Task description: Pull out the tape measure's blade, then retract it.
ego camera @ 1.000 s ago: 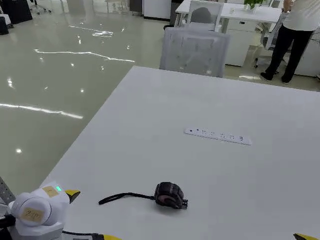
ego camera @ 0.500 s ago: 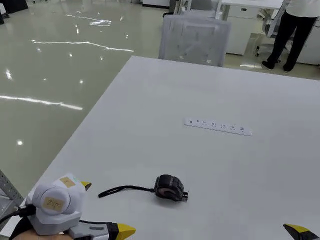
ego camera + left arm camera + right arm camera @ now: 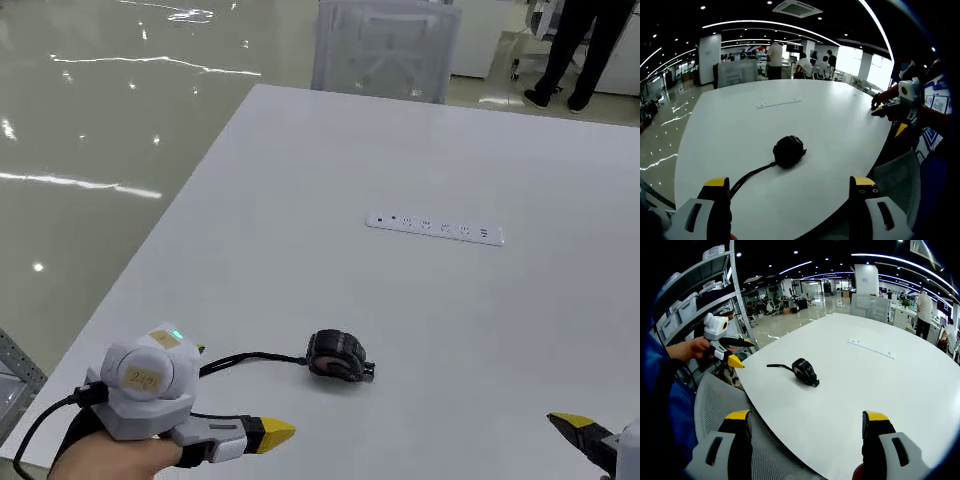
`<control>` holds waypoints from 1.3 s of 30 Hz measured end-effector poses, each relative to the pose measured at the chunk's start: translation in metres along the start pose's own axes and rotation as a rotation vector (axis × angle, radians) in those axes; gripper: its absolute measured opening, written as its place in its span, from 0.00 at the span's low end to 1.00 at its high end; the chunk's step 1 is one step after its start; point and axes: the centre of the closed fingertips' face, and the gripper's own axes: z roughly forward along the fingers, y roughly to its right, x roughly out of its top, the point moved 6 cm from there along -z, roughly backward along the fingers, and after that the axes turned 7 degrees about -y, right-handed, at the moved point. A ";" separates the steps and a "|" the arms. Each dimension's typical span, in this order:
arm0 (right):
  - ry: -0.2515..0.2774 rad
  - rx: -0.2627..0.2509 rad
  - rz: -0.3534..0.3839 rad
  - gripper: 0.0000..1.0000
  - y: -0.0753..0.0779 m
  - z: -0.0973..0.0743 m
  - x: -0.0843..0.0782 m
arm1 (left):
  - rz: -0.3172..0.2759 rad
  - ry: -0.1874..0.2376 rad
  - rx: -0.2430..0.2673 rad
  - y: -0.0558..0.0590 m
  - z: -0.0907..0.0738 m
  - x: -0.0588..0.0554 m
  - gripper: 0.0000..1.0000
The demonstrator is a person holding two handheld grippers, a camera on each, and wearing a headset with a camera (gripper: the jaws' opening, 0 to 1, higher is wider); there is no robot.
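Tape measure (image 3: 338, 356) lies on its side on the white table (image 3: 420, 150), close to the near-left edge, touching neither gripper. Its dark case has a black wrist strap (image 3: 245, 360) that trails left across the table towards the left gripper (image 3: 238, 392). The blade end sits at the case mouth, on the side facing away from the strap.

Left gripper: jaws apart with nothing between them, held in a hand (image 3: 110, 458) by the table edge. In the left gripper view the tape measure (image 3: 788, 150) is ahead of the yellow tips, about centred between them and not touching. The strap's loose end comes close to the left-hand tip.

Right gripper (image 3: 585, 432): one yellow tip shows at the bottom right of the head view, well apart from the tape. Its own view shows the jaws apart and empty, with the tape measure (image 3: 805, 371) ahead, in line with the gap and well clear.

A white power strip (image 3: 434, 228) lies further up the table, well apart from the tape. A grey office chair (image 3: 385, 48) stands at the far edge.
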 end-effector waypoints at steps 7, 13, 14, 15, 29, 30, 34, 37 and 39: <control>-0.024 0.017 -0.053 0.88 0.009 0.013 0.005 | 0.007 -0.007 -0.003 0.005 0.013 0.007 0.94; -0.041 0.038 -0.084 0.88 0.013 0.028 0.008 | 0.007 -0.012 0.001 0.007 0.027 0.013 0.92; -0.042 0.040 -0.087 0.88 0.013 0.030 0.009 | 0.006 -0.012 0.000 0.007 0.029 0.014 0.92; -0.042 0.043 -0.090 0.87 0.013 0.032 0.010 | 0.003 -0.012 -0.005 0.008 0.031 0.015 0.92; -0.074 0.121 -0.146 0.82 0.011 0.065 0.016 | 0.028 -0.033 -0.036 0.014 0.057 0.026 0.89; -0.077 0.126 -0.155 0.82 0.011 0.067 0.016 | 0.032 -0.035 -0.037 0.014 0.058 0.026 0.88; -0.097 0.144 -0.205 0.80 0.013 0.078 0.017 | 0.062 -0.048 -0.048 0.012 0.066 0.030 0.88; -0.103 0.161 -0.233 0.79 0.014 0.086 0.019 | 0.081 -0.055 -0.057 0.011 0.071 0.034 0.87; -0.104 0.172 -0.249 0.77 0.016 0.092 0.021 | 0.106 -0.064 -0.065 0.010 0.077 0.036 0.86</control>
